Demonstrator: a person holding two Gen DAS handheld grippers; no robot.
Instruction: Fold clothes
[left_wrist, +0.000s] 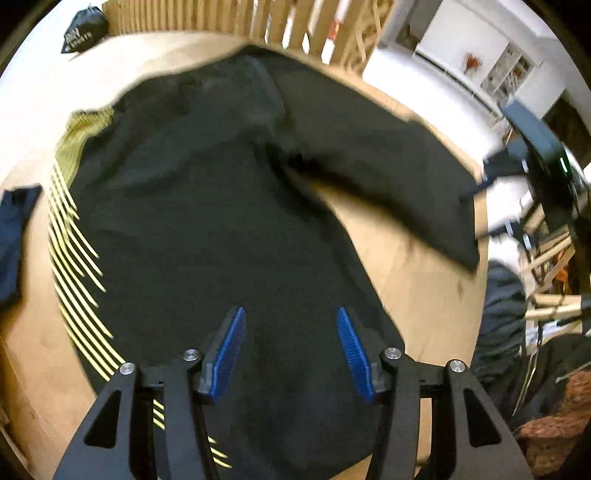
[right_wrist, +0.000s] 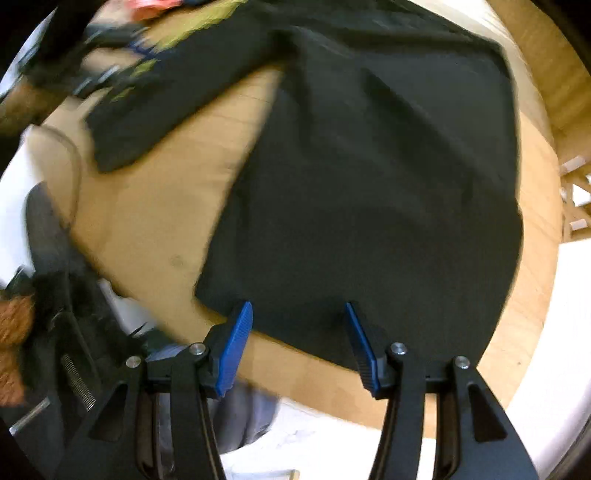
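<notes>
Item: black shirt (left_wrist: 207, 206), long-sleeved, spread flat on a round wooden table (left_wrist: 417, 280). Yellow stripes (left_wrist: 70, 266) run in a fan along its left side in the left wrist view. One sleeve (left_wrist: 388, 173) stretches out to the right across bare wood, its cuff near the table edge. The same shirt (right_wrist: 369, 177) fills most of the right wrist view, its hem lying near the table (right_wrist: 155, 206) edge closest to the camera; a sleeve (right_wrist: 155, 110) angles off to the upper left, with blurred yellow print beside it.

Left gripper (left_wrist: 291, 314): fingers spread wide, blue pads (left_wrist: 231, 350) facing each other, nothing between them. It hangs above the lower body of the shirt; contact with the cloth cannot be told.

Right gripper (right_wrist: 299, 308): fingers wide apart, blue pads (right_wrist: 236, 343) empty. Its tips sit over the shirt hem at the near table edge; whether they touch the fabric cannot be told. It also appears, blurred, at the far right of the left wrist view (left_wrist: 491, 173), close to the sleeve cuff.

Other contents: a dark blue cloth (left_wrist: 14, 236) on the table at the left, apart from the shirt. A small black bag (left_wrist: 85, 27) with pale lettering at the far table edge. Wooden slats (left_wrist: 229, 18) behind the table. White shelves (left_wrist: 506, 66) in the background. Both views are motion-blurred
</notes>
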